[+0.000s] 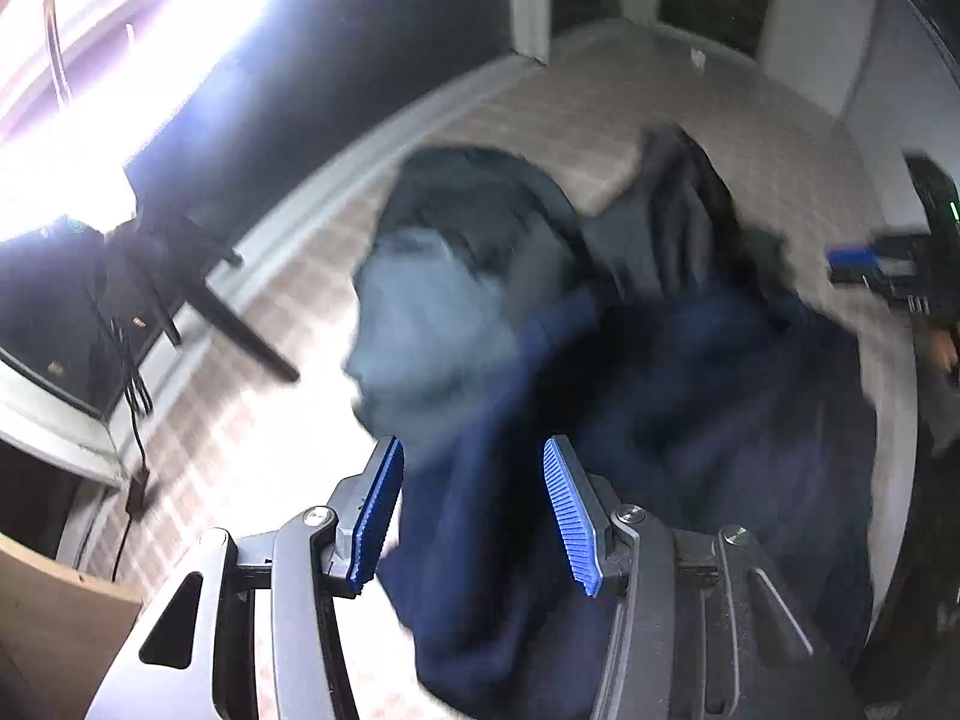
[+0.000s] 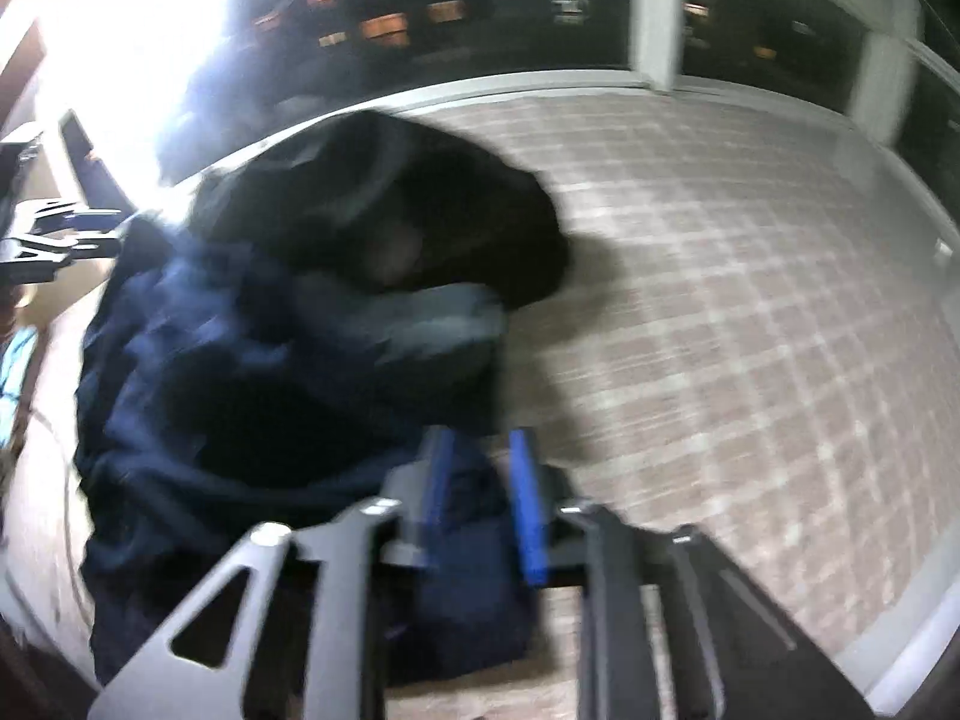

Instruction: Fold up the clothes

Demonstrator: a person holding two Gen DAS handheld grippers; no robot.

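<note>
A navy blue garment (image 1: 630, 420) lies crumpled on a checked beige surface (image 1: 540, 108), next to a pale blue-grey garment (image 1: 420, 312) and dark grey clothes (image 1: 672, 210). My left gripper (image 1: 474, 450) is open, its blue pads either side of a navy fold. In the right wrist view the navy garment (image 2: 198, 372) spreads to the left, with a black garment (image 2: 420, 204) and the pale garment (image 2: 420, 312) behind it. My right gripper (image 2: 483, 438) has its pads close together around a navy fold. The right gripper also shows in the left wrist view (image 1: 870, 264).
A black stand with cables (image 1: 180, 276) stands at the left by a bright light. Dark windows with white frames (image 2: 654, 12) run along the back. A brown board (image 1: 54, 618) sits at the lower left. The checked surface (image 2: 750, 300) stretches to the right.
</note>
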